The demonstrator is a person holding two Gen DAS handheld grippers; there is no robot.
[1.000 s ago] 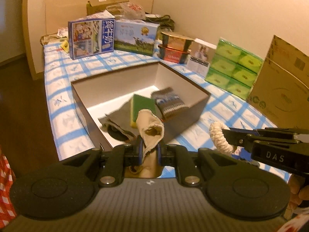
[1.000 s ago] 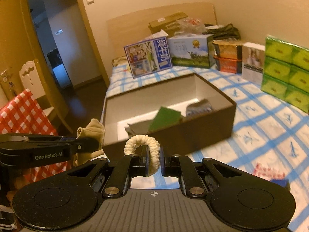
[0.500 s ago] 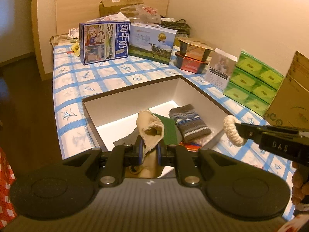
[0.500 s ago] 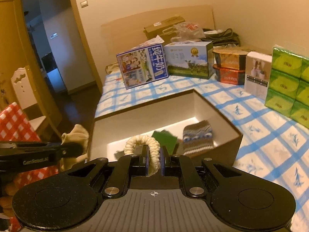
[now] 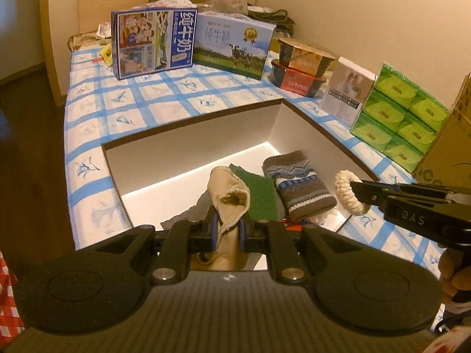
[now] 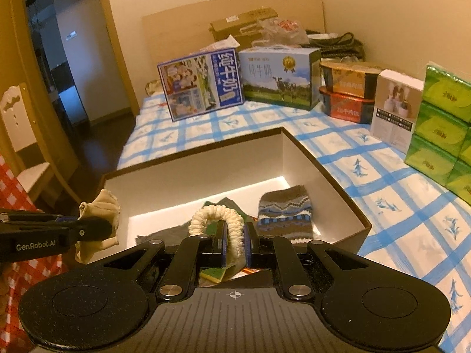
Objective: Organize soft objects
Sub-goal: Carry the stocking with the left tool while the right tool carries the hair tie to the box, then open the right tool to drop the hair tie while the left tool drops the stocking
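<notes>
Two hand-held grippers, two soft things, both poised over one open box (image 5: 282, 108) on the bed! The left hand-held gripper (image 5: 228, 231) is clamped on a beige cloth pouch (image 5: 231, 197), which stands up between its fingers and droops below them. The right hand-held gripper (image 6: 235, 248) is pinched on a cream braided ring (image 6: 217, 220), the loop arching up and to the left of the jaws.

Below and ahead of both, the box floor holds a patterned knit sock (image 5: 297, 186), a green pad (image 5: 260, 194) and a grey cloth (image 5: 194, 210). The bare white floor lies forward and to the left, nearer the left hand-held gripper. The ring hangs near the box's right-hand edge in the left view, so I'd say it must travel inward before letting go. The pouch looks better placed for a drop.
</notes>
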